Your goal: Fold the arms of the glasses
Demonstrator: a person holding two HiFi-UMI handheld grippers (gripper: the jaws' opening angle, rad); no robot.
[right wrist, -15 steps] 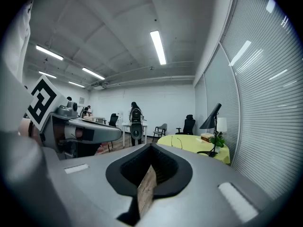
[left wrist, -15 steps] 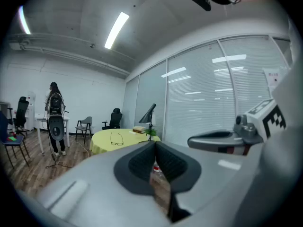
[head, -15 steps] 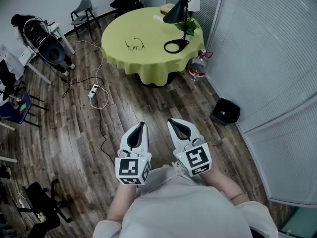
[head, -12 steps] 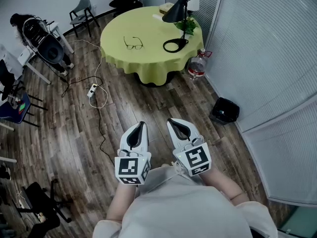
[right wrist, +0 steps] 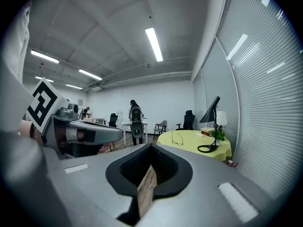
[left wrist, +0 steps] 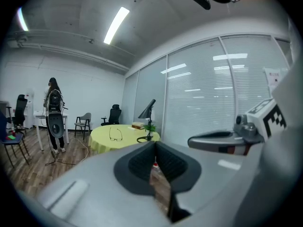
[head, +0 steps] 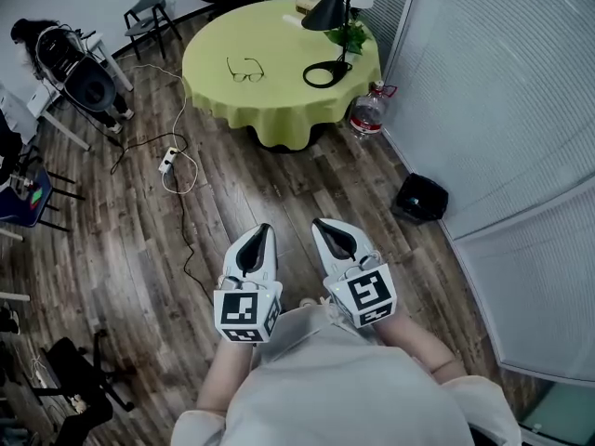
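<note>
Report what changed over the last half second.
The round table and the glasses on it slid slightly toward the top of the head view; nothing was taken or let go. The left claw and right claw stay shut and empty, side by side.

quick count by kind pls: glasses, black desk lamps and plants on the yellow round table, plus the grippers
glasses: 1
black desk lamp: 1
plant: 1
grippers: 2 (left gripper, right gripper)
total: 5
</note>
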